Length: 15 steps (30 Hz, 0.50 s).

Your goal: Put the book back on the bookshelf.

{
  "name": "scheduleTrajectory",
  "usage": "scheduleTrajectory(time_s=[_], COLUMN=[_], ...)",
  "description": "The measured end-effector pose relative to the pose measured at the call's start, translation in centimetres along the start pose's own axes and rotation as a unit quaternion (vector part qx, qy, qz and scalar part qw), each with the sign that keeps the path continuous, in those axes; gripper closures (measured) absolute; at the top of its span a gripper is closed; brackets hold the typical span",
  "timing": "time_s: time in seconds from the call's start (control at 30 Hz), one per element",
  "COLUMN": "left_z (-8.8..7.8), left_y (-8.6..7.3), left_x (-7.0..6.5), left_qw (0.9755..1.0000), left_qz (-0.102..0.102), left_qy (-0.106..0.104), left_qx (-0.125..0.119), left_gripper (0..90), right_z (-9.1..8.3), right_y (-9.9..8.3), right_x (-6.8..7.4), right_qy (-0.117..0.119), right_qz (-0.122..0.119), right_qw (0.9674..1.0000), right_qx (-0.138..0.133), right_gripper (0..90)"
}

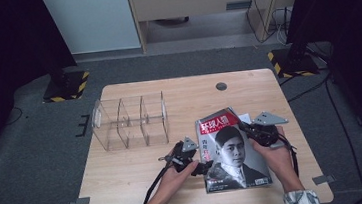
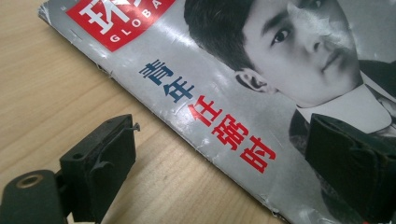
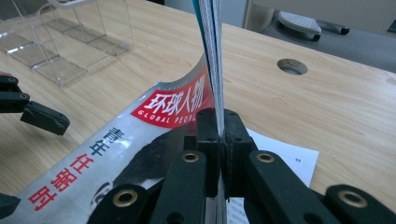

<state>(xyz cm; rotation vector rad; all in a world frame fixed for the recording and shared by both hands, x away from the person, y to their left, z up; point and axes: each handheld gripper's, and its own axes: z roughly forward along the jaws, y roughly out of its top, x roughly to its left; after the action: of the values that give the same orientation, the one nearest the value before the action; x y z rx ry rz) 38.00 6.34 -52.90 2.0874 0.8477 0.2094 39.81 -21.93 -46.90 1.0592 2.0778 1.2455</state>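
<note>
While I scan from the left edge across, the first thing on the surface [image 1: 127, 187] is the clear acrylic organizer [image 1: 129, 121], sitting at about ten o'clock from the middle of the tabletop; I count three compartments, divided by clear walls, and I see nothing in any of them. Through the right claw's camera the same organizer [image 3: 60, 42] sits at eleven o'clock.

Next comes my left claw [image 1: 203, 168], released, jaws spread wide. Its view shows one jaw over bare wood and the other over the cover, so the magazine [image 2: 261, 98] has its spine edge running between them, and I cannot tell whether either pad touches it. From above, that claw sits at the magazine's eight o'clock corner.

The magazine [image 1: 231, 150] lies right of centre, near the front edge. Its red masthead carries white Chinese characters with "GLOBAL PEOPLE" beneath; blue and red characters run down beside a black-and-white portrait.

Farthest right, my right claw [image 1: 241, 125] is clenched on the magazine [image 3: 140, 140], at its one o'clock side. Its camera shows the pages standing upright, pinched between the jaws, so that edge is lifted. A white printed sheet [image 3: 299, 161] lies flat beneath, at four o'clock of the jaws.
</note>
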Motion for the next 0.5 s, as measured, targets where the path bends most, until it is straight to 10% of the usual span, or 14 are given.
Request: scheduleTrajectory(time_s=[0.5], left_z=[0.2], left_y=[1.0], left_x=[0.7], left_qw=[0.9998], left_qz=[-0.011], left_qy=[0.004], left_qx=[-0.014], left_gripper=[7.9], right_z=[-1.2], right_y=[1.5], right_x=[0.0], right_qy=[0.004], right_qz=[0.002], right_qw=[0.9993], right_qx=[-0.036], right_gripper=[88.1])
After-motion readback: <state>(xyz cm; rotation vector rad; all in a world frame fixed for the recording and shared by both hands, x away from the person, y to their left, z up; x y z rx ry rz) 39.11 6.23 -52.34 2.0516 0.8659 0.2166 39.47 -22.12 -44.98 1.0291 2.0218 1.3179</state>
